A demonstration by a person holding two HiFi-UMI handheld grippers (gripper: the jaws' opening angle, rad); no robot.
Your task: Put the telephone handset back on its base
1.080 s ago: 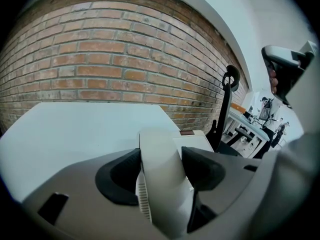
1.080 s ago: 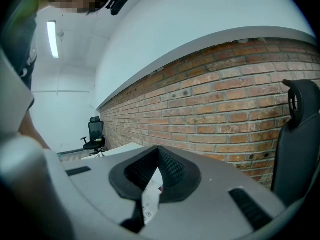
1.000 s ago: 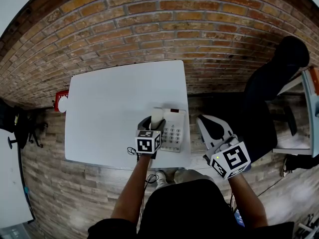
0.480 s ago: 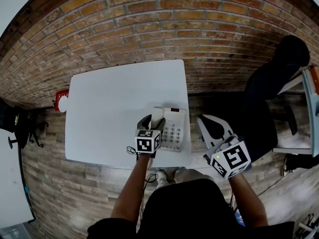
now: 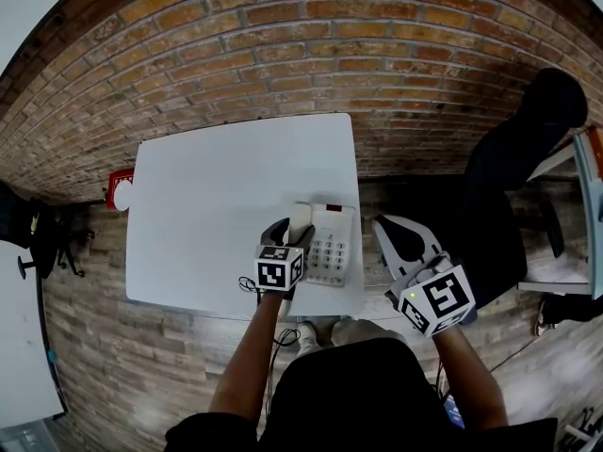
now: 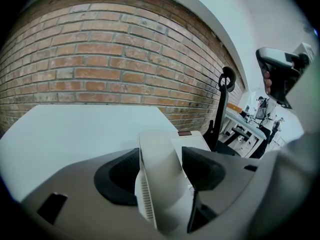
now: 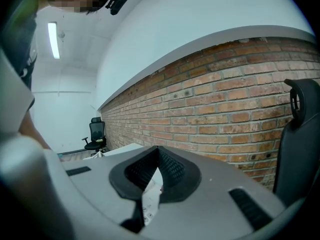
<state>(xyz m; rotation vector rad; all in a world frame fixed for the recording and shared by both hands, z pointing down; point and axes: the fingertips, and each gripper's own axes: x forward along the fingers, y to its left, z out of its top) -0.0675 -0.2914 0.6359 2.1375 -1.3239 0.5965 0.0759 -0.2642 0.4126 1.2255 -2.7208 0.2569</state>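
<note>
Head view: the left gripper is clenched on the white handset, which lies along the left side of the telephone base, near the white table's near right corner. The right gripper hangs off the table's right edge.

Left gripper view: both pads press the handset's sides.

Right gripper view: the jaws are pinched together on nothing, with a brick wall beyond.

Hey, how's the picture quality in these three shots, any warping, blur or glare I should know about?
Head view: strong fisheye, the brick wall bows into an arc; the white table is evenly lit, no glare. Left gripper view: the handset in the left tool is close and soft, bricks sharper. Right gripper view: dark rounded corners, a bright ceiling light.
</note>
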